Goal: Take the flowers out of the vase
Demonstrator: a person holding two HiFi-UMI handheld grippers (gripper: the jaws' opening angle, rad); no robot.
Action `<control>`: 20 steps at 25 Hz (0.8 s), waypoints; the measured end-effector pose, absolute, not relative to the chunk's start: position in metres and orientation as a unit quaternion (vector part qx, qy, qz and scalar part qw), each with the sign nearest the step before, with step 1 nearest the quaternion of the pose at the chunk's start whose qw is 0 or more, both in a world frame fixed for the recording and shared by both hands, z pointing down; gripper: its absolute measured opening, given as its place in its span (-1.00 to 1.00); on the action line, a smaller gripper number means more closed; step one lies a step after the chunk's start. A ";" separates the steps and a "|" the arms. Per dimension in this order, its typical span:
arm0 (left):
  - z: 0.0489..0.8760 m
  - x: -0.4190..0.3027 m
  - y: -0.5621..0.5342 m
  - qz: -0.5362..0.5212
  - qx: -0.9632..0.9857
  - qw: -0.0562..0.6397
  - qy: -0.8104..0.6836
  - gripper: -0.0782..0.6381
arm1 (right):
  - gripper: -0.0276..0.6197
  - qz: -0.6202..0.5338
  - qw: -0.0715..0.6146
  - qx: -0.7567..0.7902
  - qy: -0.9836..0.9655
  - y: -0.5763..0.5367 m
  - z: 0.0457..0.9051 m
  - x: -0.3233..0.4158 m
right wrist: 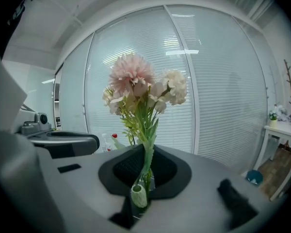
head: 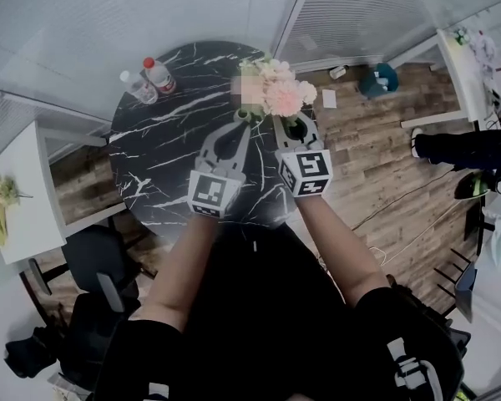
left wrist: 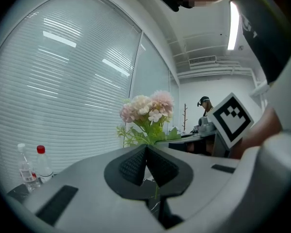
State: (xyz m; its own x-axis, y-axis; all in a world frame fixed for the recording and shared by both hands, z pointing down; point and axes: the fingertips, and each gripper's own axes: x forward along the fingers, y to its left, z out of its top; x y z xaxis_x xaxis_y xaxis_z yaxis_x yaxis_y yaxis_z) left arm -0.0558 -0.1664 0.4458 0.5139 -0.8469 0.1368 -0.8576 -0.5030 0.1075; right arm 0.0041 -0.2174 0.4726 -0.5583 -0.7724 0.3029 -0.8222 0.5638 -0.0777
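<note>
A bunch of pink and cream flowers (head: pixel 280 90) with green leaves hangs above the far side of the black marble table (head: pixel 167 140). My right gripper (head: pixel 285 122) is shut on its stems. In the right gripper view the stems (right wrist: pixel 146 164) run down between the pads and a wrapped stem end (right wrist: pixel 138 196) pokes out below. My left gripper (head: pixel 245 119) is beside it, jaws closed at the bunch's left side. A thin green stem (left wrist: pixel 156 191) shows just behind its pads (left wrist: pixel 136 164), with the blooms (left wrist: pixel 148 108) beyond. No vase shows in any view.
Two plastic bottles (head: pixel 150 78) stand at the table's far left edge. A white side table (head: pixel 21 195) is on the left and a black chair (head: pixel 100 266) at lower left. Wooden floor with cables lies to the right. A person (left wrist: pixel 204 106) is at a desk far behind.
</note>
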 end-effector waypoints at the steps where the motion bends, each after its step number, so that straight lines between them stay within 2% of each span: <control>1: 0.449 -0.053 -0.165 0.035 0.867 0.082 -0.489 -0.75 | -0.78 0.109 0.120 0.458 -0.874 -0.215 0.476 0.008; 20: 0.526 0.004 -0.151 0.046 0.892 0.126 -0.433 -0.75 | -0.78 0.209 0.190 0.485 -0.828 -0.183 0.583 0.076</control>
State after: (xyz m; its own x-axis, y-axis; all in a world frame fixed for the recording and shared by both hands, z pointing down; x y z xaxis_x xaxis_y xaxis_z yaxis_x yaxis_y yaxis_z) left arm 0.0038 -0.1510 0.5261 0.6214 -0.7600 0.1904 -0.7830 -0.5941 0.1845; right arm 0.0761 -0.1831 0.5832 -0.4572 -0.7231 0.5178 -0.8823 0.4419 -0.1619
